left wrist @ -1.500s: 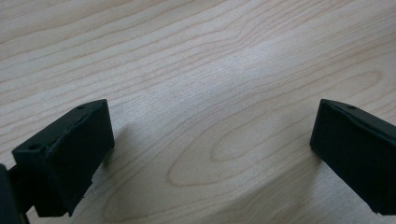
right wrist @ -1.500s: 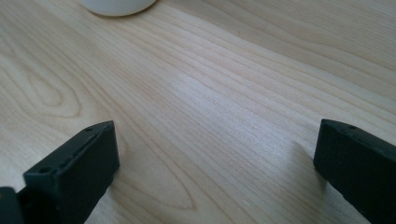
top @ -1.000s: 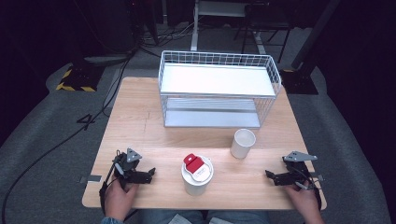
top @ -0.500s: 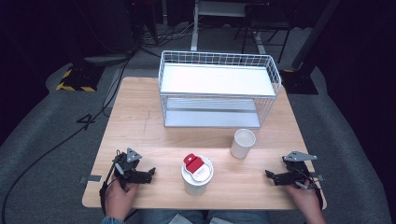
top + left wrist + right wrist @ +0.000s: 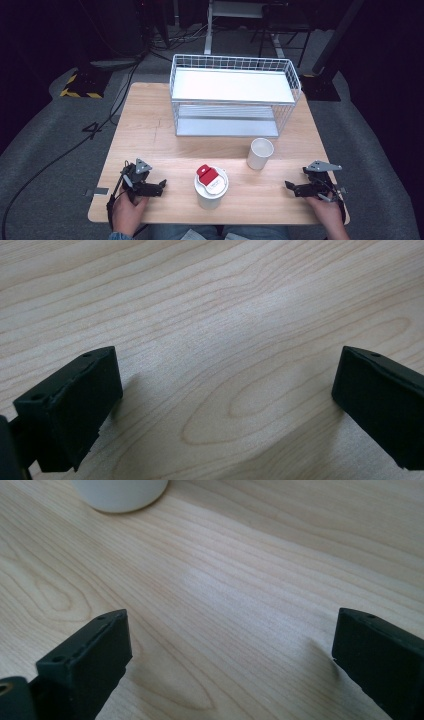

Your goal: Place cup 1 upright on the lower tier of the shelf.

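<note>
Cups waiting mid-worktop: lidded cup (image 5: 211, 186) with red tab at six o'clock, open cup (image 5: 260, 153) toward four, clear of wire rack (image 5: 232, 95). Left hand-held gripper (image 5: 161, 185) and right hand-held gripper (image 5: 289, 186) resting low, jaws apart, likely ready to reach inward

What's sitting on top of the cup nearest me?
A red piece lies on the white lid of the near cup, toward its far left edge. The lid hides the cup's inside.

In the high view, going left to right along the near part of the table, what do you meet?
Left gripper → white cup with the red piece on top → open white cup → right gripper.
</note>
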Motion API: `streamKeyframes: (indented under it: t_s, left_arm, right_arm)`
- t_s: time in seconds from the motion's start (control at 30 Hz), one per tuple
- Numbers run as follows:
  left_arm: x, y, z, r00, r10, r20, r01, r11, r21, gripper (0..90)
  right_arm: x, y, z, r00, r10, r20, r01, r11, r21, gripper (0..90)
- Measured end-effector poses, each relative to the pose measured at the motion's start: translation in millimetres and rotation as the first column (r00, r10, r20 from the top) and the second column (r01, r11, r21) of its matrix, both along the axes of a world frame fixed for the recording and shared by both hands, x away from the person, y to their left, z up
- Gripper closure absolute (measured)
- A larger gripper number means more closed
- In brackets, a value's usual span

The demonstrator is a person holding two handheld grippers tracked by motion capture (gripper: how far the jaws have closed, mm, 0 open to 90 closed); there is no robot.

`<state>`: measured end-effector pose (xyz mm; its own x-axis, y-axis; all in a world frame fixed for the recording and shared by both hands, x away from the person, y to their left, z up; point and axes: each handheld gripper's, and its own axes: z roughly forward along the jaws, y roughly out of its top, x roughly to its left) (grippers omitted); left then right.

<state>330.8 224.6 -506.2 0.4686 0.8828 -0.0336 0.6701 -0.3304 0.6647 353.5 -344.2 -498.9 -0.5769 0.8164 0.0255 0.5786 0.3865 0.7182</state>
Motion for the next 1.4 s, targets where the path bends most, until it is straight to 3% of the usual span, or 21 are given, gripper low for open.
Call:
streamKeyframes:
  t_s: [0.37, 0.73, 1.0, 1.17, 1.4]
  left_arm:
    - [1.7, -0.8, 0.0, 1.0000, 0.004, 0.002, -0.004, 1.0000, 0.002, 0.3]
    - [4.9, -3.4, 0.0, 0.9999, 0.010, 0.001, -0.010, 0.9999, 0.000, 0.2]
    - [7.3, -5.1, 0.0, 0.9997, 0.023, 0.002, -0.023, 0.9997, 0.002, 0.2]
    - [7.8, -5.5, 0.0, 0.9996, 0.027, 0.004, -0.027, 0.9996, 0.003, 0.3]
    - [7.8, -5.5, 0.0, 0.9996, 0.027, 0.004, -0.027, 0.9996, 0.003, 0.3]
  right_arm:
    - [-0.7, 15.8, 19.0, 0.9950, 0.058, 0.082, -0.062, 0.997, 0.044, 0.3]
    - [4.4, 35.0, 28.0, 0.9803, 0.108, 0.166, -0.124, 0.988, 0.088, 0.3]
    - [17.7, 55.8, 20.8, 0.9794, 0.130, 0.154, -0.145, 0.986, 0.088, 0.3]
    - [25.4, 70.4, 17.6, 0.9767, 0.129, 0.171, -0.145, 0.986, 0.082, 0.3]
    - [34.5, 87.5, 10.7, 0.9798, 0.121, 0.159, -0.134, 0.988, 0.073, 0.8]
